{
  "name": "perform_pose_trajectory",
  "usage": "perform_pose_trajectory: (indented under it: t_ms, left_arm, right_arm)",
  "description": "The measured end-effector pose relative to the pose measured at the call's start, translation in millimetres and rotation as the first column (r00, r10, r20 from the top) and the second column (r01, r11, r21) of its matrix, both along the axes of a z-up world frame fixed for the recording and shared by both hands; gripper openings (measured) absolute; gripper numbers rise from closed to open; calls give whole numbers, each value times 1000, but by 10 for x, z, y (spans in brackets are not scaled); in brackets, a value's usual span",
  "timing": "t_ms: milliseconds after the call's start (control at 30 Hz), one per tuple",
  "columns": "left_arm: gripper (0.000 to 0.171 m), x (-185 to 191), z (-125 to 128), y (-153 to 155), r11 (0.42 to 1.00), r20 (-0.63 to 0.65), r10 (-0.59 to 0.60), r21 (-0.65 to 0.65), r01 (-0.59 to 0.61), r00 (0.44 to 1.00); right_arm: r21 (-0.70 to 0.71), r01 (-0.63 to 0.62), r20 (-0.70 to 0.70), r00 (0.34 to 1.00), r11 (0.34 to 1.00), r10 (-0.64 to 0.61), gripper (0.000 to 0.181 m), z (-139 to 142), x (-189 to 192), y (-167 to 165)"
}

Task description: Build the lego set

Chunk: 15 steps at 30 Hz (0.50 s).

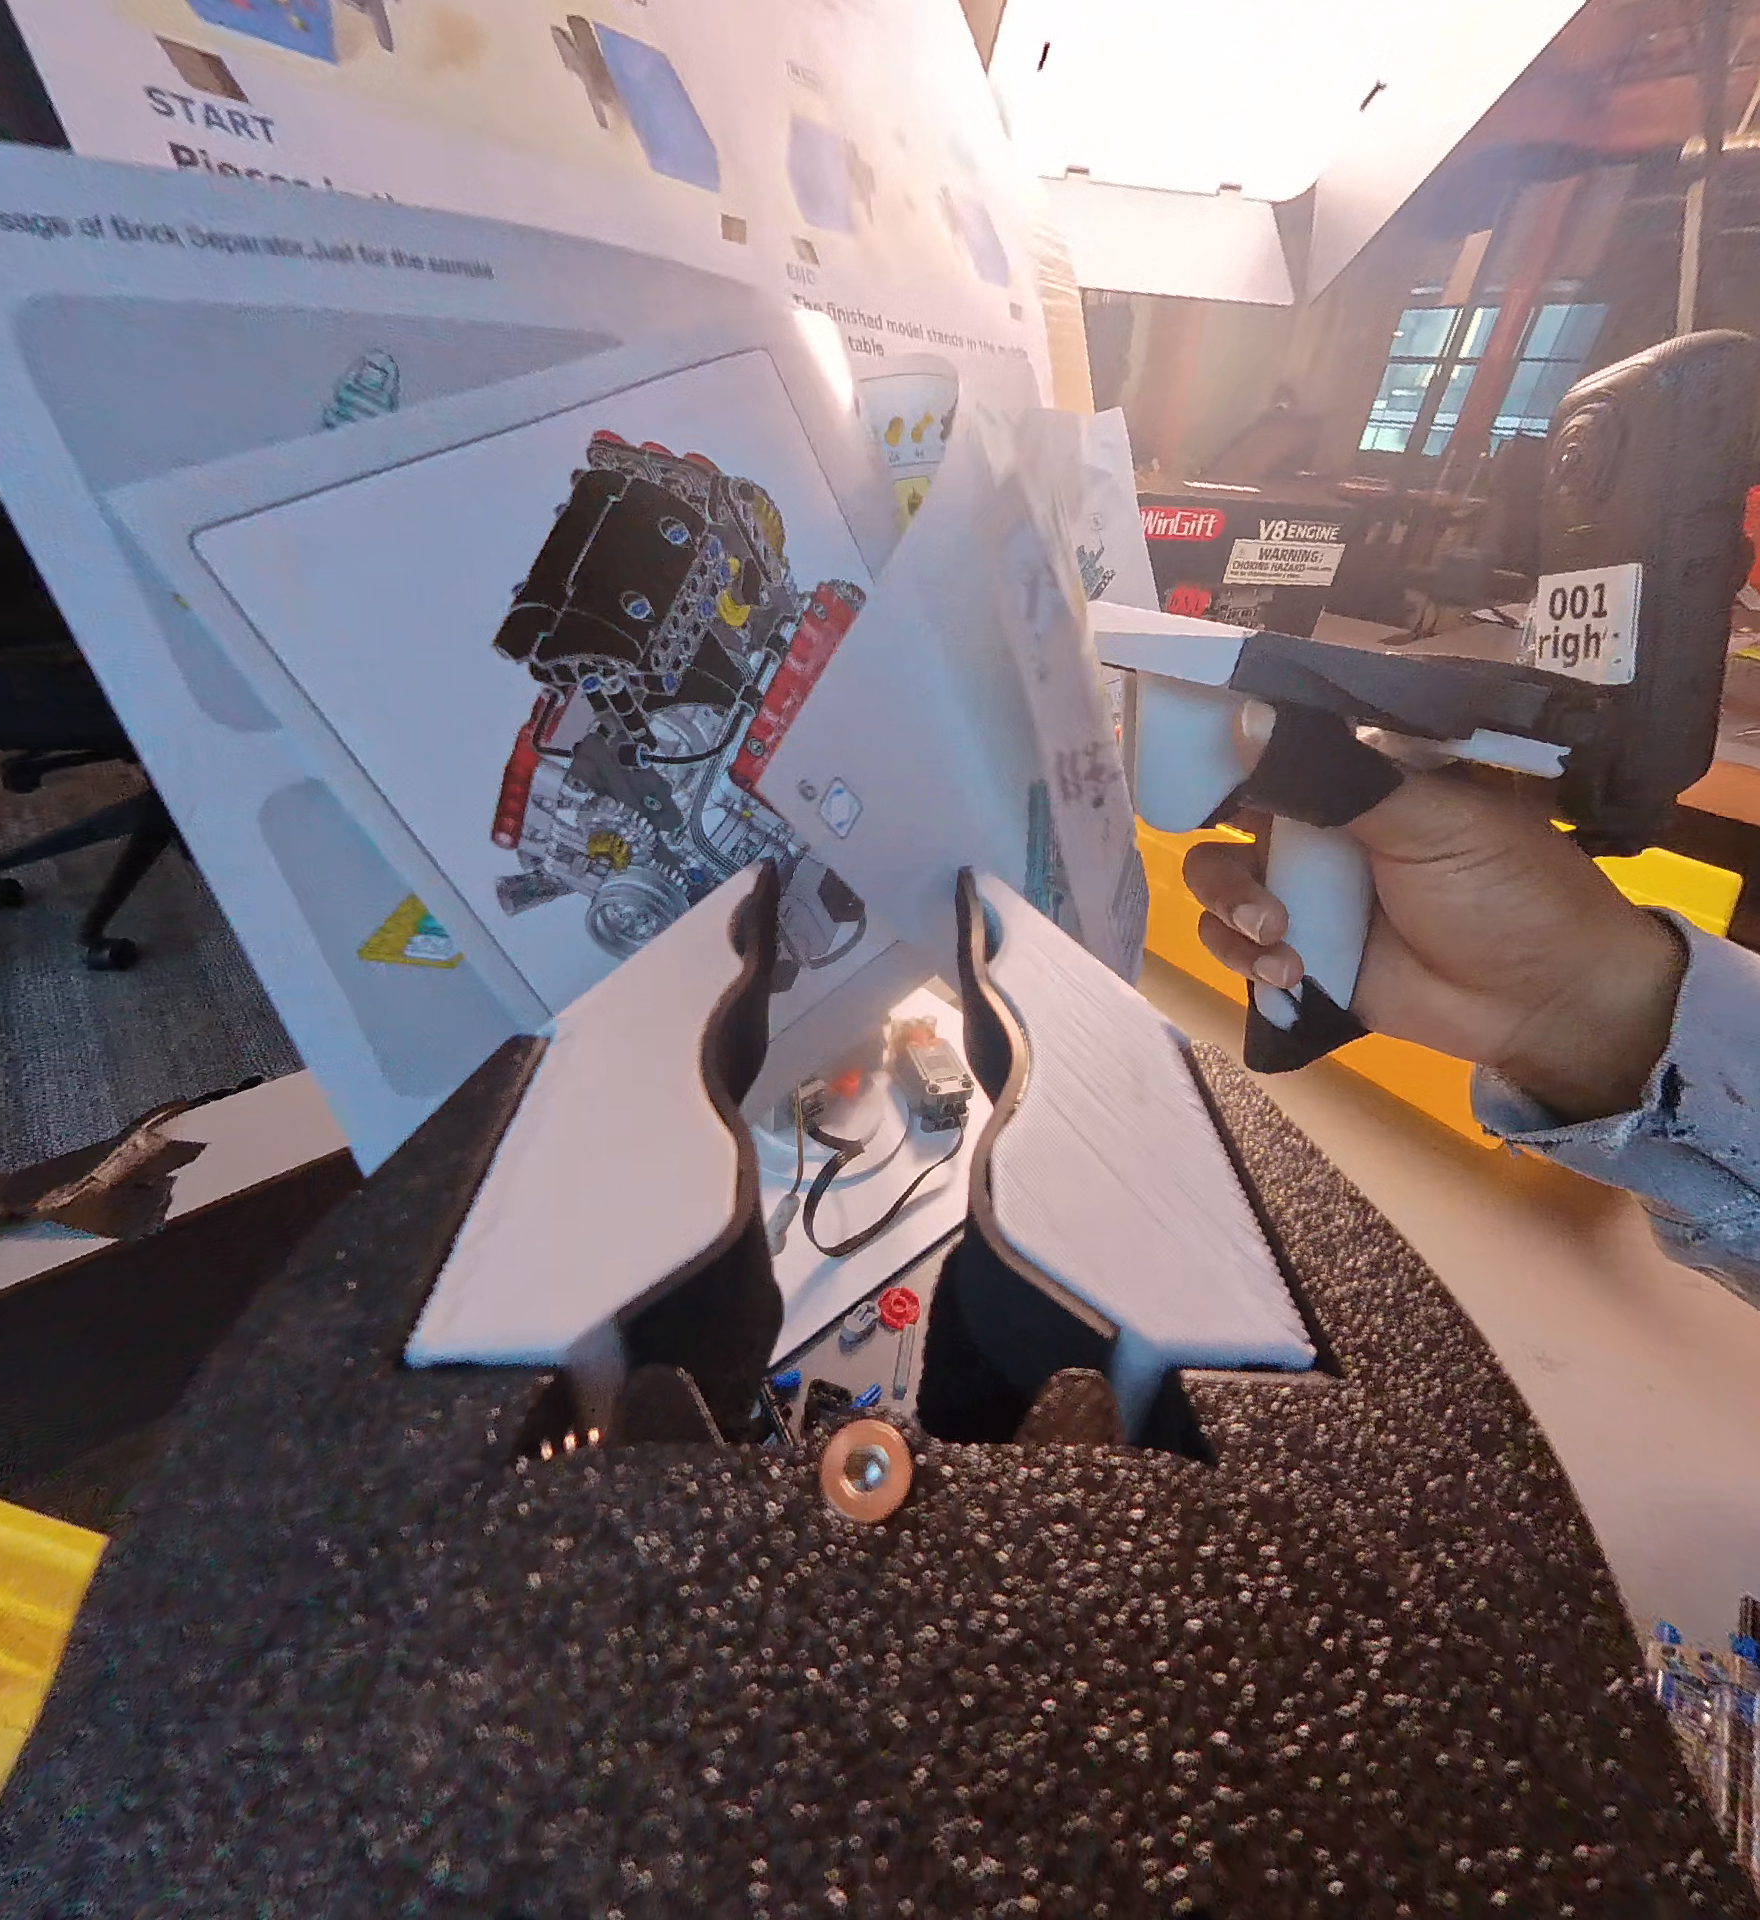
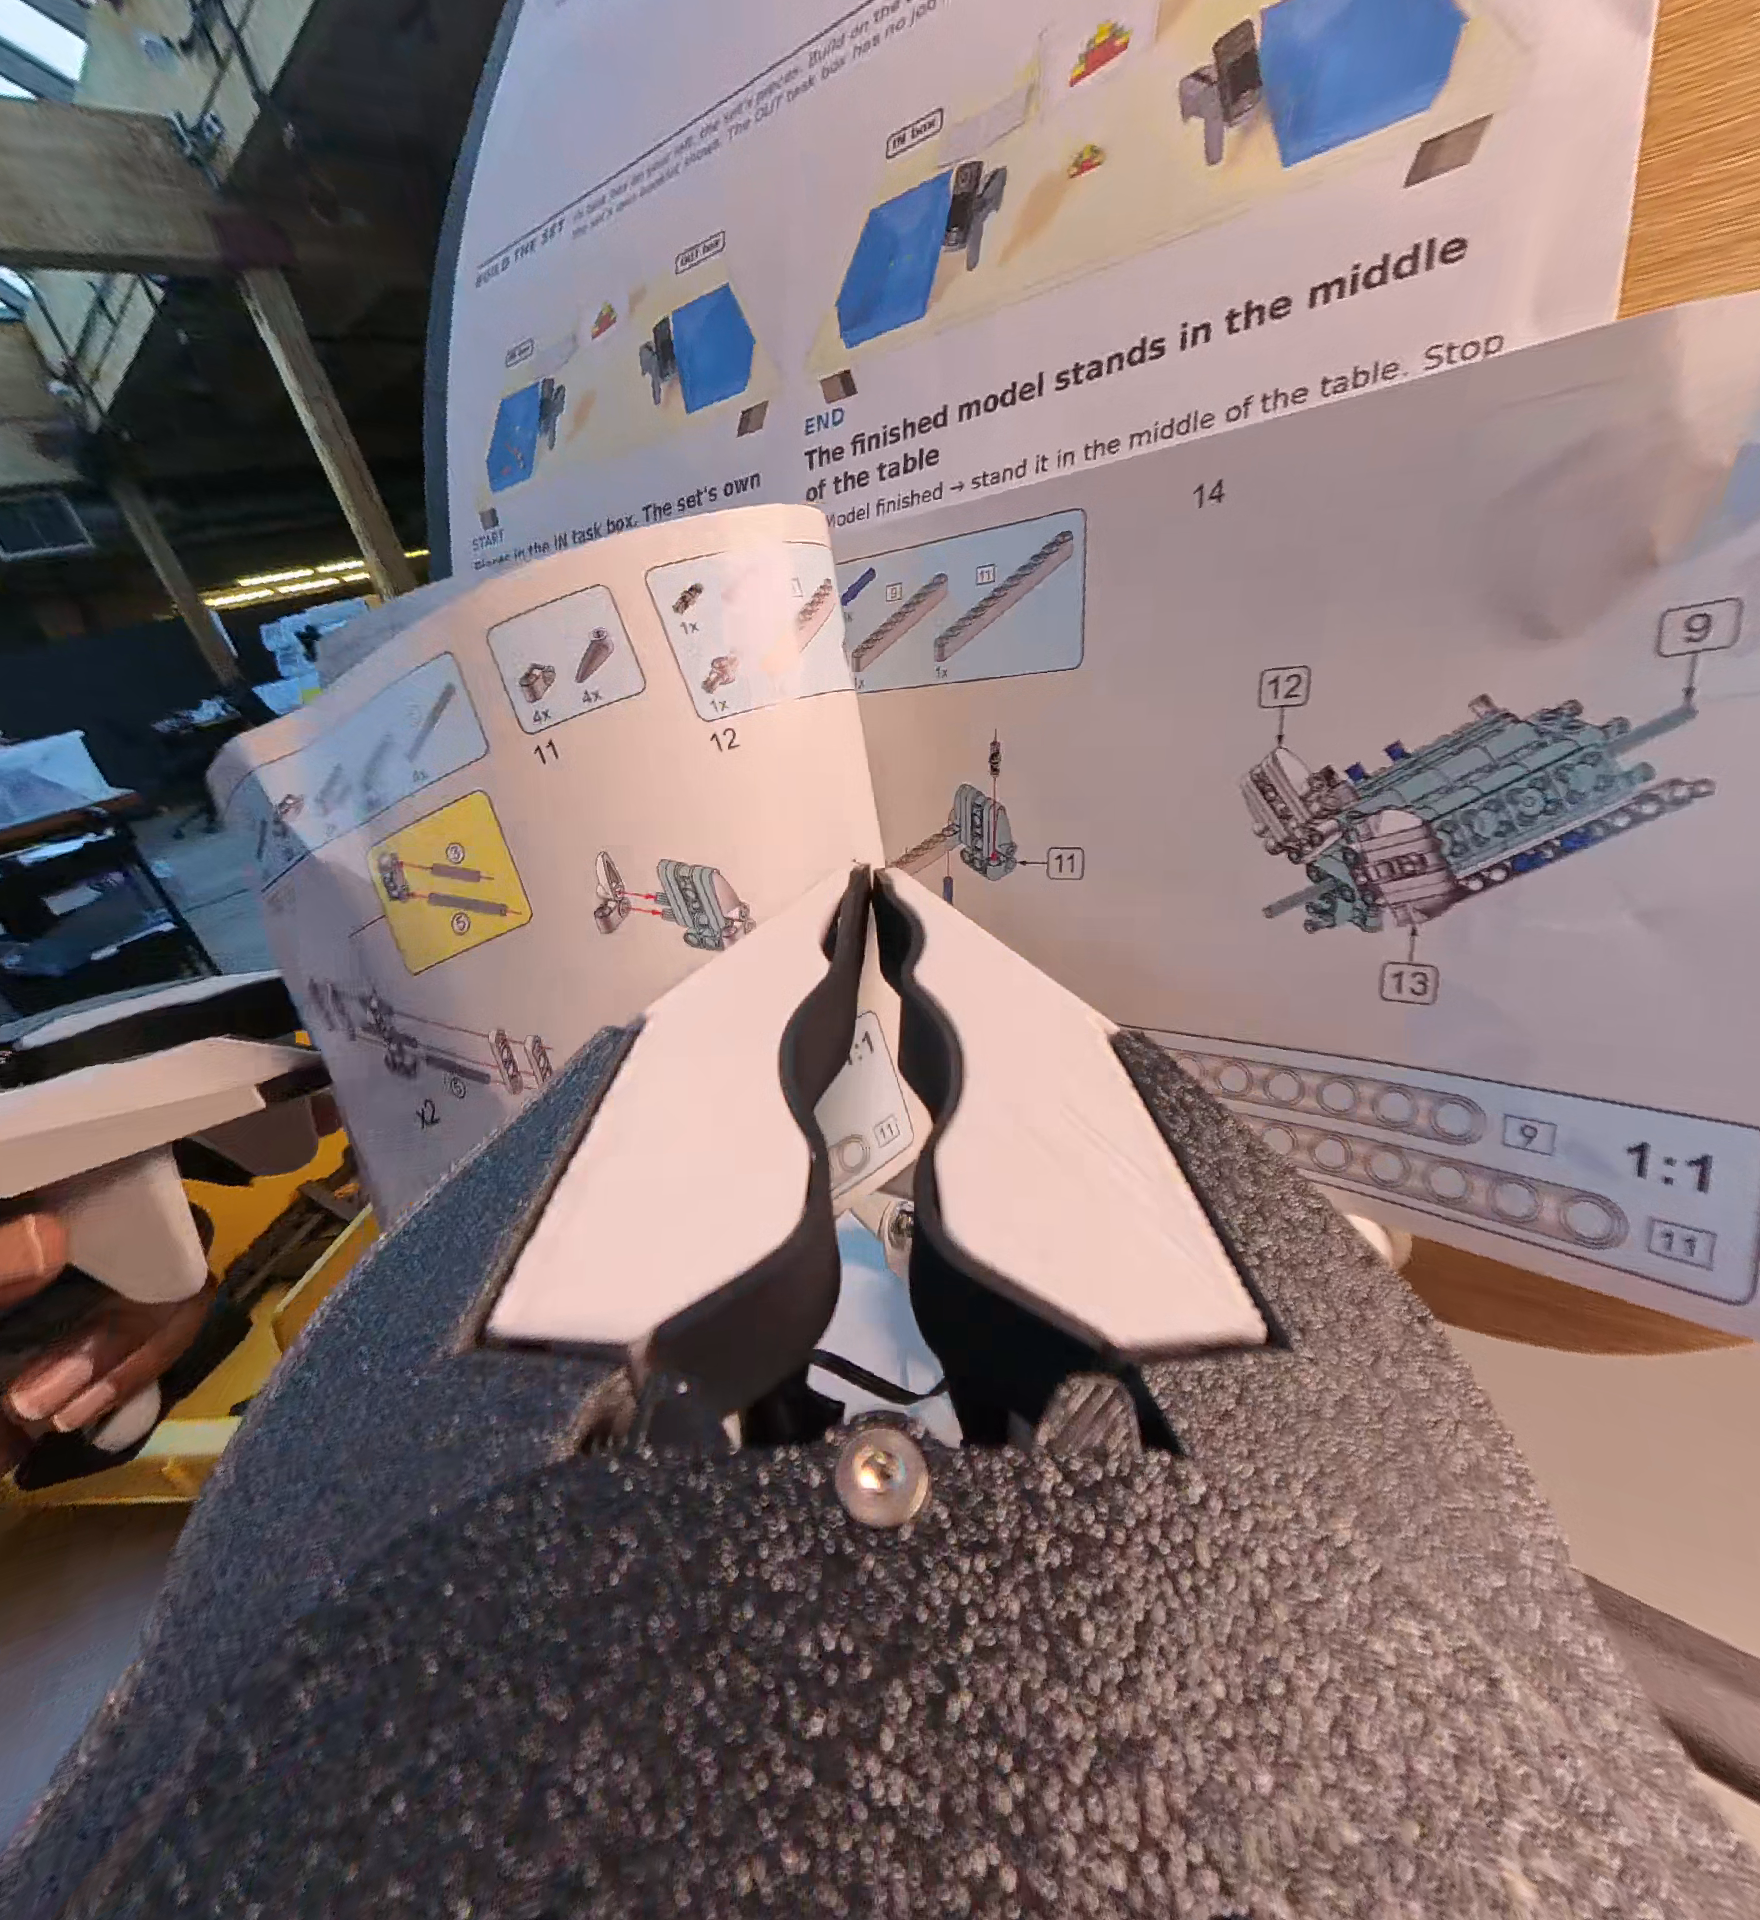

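White booklet (image 2: pixel 1271 831), its engine cover seen only from the left gripper (image 1: pixel 865 883) with parted jaws, is pinched at a page edge by the right gripper (image 2: pixel 868 883).

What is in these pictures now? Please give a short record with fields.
left gripper: open, fingertips at the booklet's cover
right gripper: shut on booklet pages
booklet: open, held up, pages curling
poster: printed sheet behind booklet
yellow tray: behind the hand
small parts: on table under left gripper
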<state>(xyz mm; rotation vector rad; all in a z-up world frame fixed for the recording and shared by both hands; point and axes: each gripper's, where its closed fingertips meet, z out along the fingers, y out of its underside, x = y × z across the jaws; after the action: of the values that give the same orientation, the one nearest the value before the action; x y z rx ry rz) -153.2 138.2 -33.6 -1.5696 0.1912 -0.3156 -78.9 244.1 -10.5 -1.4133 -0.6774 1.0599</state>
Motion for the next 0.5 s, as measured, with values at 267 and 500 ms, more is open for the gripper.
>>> perform_pose_trajectory:
  t_ms: [267,500]
  left_arm:
    - [0,20,85,-22,998,61,-64,2,64,996]
    - [0,-169,246,-81,999,89,-46,24,44,995]
  right_arm:
    - [30,-26,24,999,999,25,13,-24,108,-71]
    - [264,-178,124,981,948,150,102,-88,326,-749]
